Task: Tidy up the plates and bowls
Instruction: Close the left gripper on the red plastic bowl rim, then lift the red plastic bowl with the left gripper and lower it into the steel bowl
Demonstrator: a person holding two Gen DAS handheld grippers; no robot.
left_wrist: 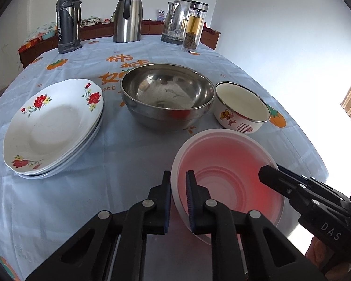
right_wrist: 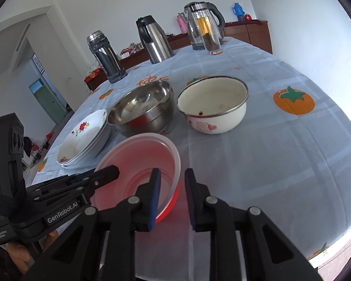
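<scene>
A translucent pink plastic bowl (left_wrist: 224,161) (right_wrist: 140,154) sits at the near edge of the table. My left gripper (left_wrist: 178,175) (right_wrist: 112,172) is shut on its left rim, one pad inside and one outside. My right gripper (right_wrist: 172,172) (left_wrist: 269,172) is shut on the opposite, right rim in the same way. Beyond the pink bowl stand a steel bowl (left_wrist: 166,93) (right_wrist: 140,107) and, to its right, a white enamel bowl (left_wrist: 242,105) (right_wrist: 213,103). A stack of flowered white plates (left_wrist: 53,126) (right_wrist: 82,138) lies to the left.
Along the far edge of the table (left_wrist: 128,154) stand a dark flask (left_wrist: 67,21), a steel thermos jug (left_wrist: 127,16), a kettle (left_wrist: 176,18) and a glass tea bottle (left_wrist: 194,28). A pale cloth with orange fruit prints covers the table. A wooden cabinet stands behind it.
</scene>
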